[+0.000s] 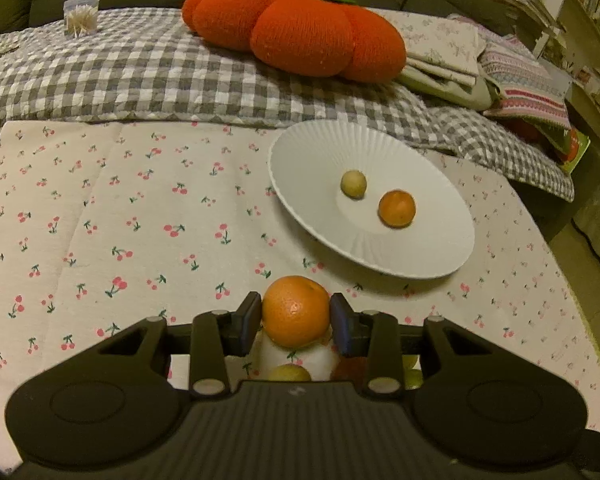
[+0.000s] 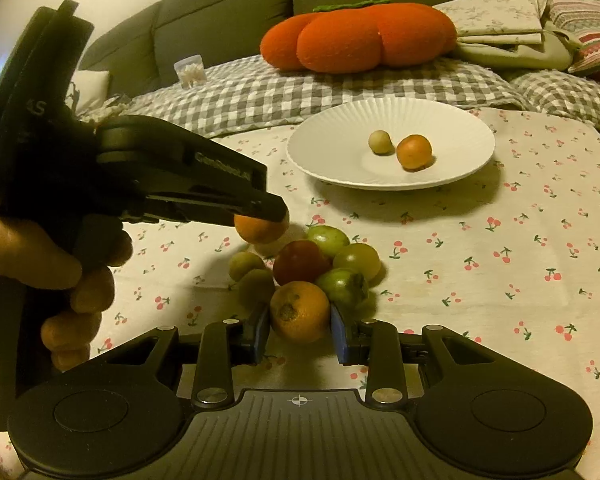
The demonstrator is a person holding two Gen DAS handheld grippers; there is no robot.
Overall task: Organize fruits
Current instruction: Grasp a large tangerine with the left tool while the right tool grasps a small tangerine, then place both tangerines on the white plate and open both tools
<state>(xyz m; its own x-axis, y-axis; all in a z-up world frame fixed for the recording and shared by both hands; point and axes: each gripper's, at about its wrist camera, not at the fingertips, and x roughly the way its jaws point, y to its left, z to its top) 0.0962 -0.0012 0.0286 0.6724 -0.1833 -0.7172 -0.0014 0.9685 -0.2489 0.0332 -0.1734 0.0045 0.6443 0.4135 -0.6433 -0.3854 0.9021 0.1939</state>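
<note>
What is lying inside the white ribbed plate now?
The white ribbed plate holds two fruits: a small pale yellow-green round fruit and a small orange citrus fruit, close together. The plate surface under them is hidden.

the left tongs [image 1: 296, 320] are showing matt black plastic with blue pads, gripping an orange [image 1: 296, 311] with dimpled, faintly shiny peel. the plate [image 1: 420, 256] is looking like smooth white ceramic with a ribbed rim. a quilted cotton cloth [image 1: 100, 220] printed with cherries is covering the tabletop. the pumpkin cushion [image 1: 300, 28] is looking knitted and matt.
</note>
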